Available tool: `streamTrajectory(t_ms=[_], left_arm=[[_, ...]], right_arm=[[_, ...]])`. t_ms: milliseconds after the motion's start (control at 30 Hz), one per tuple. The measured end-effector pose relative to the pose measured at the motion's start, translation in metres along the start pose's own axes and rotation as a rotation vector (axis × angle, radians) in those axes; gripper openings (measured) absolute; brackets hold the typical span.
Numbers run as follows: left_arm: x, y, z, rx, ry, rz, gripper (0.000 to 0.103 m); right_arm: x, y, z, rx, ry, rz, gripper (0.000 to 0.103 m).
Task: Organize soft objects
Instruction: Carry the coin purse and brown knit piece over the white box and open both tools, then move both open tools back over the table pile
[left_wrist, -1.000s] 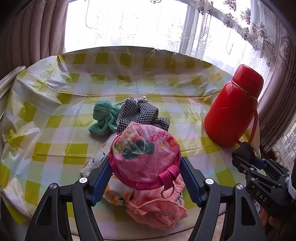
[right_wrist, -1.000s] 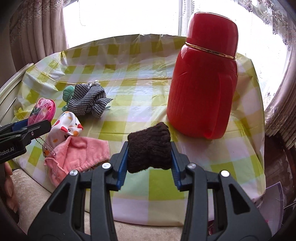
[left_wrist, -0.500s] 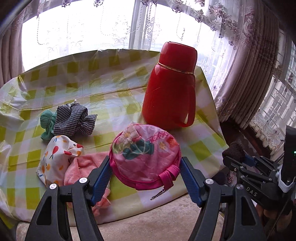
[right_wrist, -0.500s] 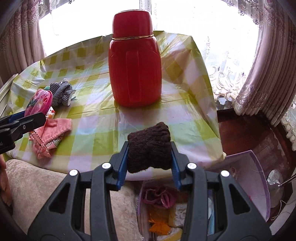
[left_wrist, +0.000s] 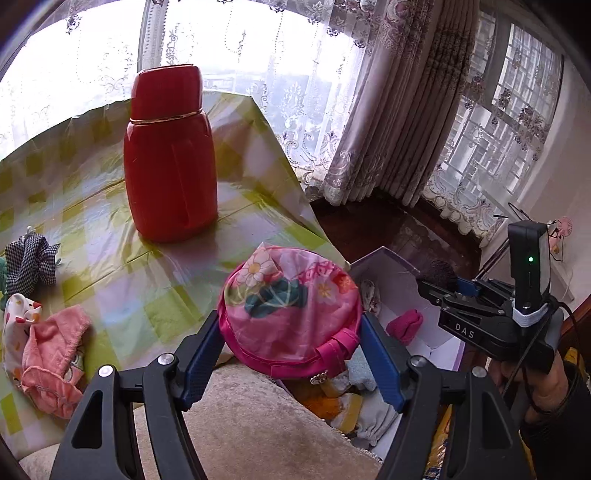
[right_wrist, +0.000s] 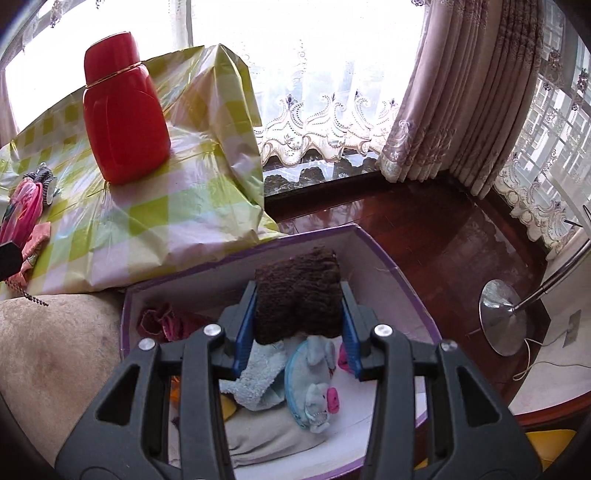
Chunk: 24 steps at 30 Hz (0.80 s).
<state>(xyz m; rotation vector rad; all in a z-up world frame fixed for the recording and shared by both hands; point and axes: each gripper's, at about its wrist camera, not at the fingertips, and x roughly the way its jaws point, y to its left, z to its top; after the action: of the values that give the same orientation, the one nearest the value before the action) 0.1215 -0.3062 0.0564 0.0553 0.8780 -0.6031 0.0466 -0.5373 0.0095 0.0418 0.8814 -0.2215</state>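
Left gripper (left_wrist: 291, 332) clamped on a round pink floral pouch (left_wrist: 290, 308), blue pads pressing both sides, held above the beige cushion edge (left_wrist: 251, 424). Right gripper (right_wrist: 297, 319) clamped narrow on a dark brown knit piece (right_wrist: 298, 295), directly over the open purple-rimmed box (right_wrist: 384, 254). Below its jaws in the box: light blue plush toy (right_wrist: 314, 384), light blue towel (right_wrist: 255, 380), magenta fabric (right_wrist: 166, 321). Left of the left gripper on the yellow-checked tablecloth (left_wrist: 122, 288): pink cloth (left_wrist: 51, 362), printed white cloth (left_wrist: 14, 314), black-and-white checked fabric (left_wrist: 31, 258). Red thermos (left_wrist: 170, 155) stands upright ahead-left of both tools.
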Motion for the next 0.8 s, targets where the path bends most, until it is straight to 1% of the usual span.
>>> streamTrajectory(t_ms=[100,167,233,300,333,367,433,533,633,700,767,800], left_arm=[[0.004,-0.019,-0.003,0.027,0.024,-0.064,0.073],[0.006,-0.031,-0.006,0.043,0.049,-0.134,0.075],[0.01,-0.041,-0.009,0.037,0.085,-0.216,0.078],[0.013,-0.046,-0.012,0.031,0.1,-0.246,0.092],[0.013,-0.047,-0.012,0.023,0.099,-0.252,0.093],[0.013,-0.046,-0.013,0.009,0.096,-0.237,0.095],[0.013,-0.038,-0.012,-0.026,0.081,-0.186,0.096],[0.009,-0.02,-0.011,-0.098,0.03,-0.177,0.096],[-0.002,-0.003,-0.008,-0.103,-0.006,-0.145,0.096],[-0.01,0.008,-0.006,-0.12,-0.044,-0.112,0.096],[-0.016,0.018,-0.006,-0.13,-0.06,-0.102,0.096],[-0.019,0.021,-0.006,-0.127,-0.067,-0.082,0.096]], right_arm=[[-0.003,-0.022,-0.007,0.034,0.013,-0.034,0.045],[-0.005,-0.034,-0.011,0.05,0.018,-0.052,0.045],[-0.007,-0.043,-0.011,0.068,0.02,-0.074,0.047],[-0.009,-0.051,-0.013,0.087,0.024,-0.09,0.051],[-0.01,-0.056,-0.014,0.098,0.024,-0.101,0.06],[-0.012,-0.06,-0.015,0.111,0.019,-0.114,0.073],[-0.015,-0.066,-0.014,0.139,-0.002,-0.126,0.085],[-0.016,-0.065,-0.01,0.147,-0.014,-0.131,0.088],[-0.018,-0.054,-0.006,0.127,-0.039,-0.128,0.091],[-0.023,-0.045,-0.003,0.118,-0.07,-0.131,0.096],[-0.025,-0.034,0.002,0.111,-0.094,-0.155,0.1],[-0.026,-0.028,0.005,0.104,-0.101,-0.172,0.1]])
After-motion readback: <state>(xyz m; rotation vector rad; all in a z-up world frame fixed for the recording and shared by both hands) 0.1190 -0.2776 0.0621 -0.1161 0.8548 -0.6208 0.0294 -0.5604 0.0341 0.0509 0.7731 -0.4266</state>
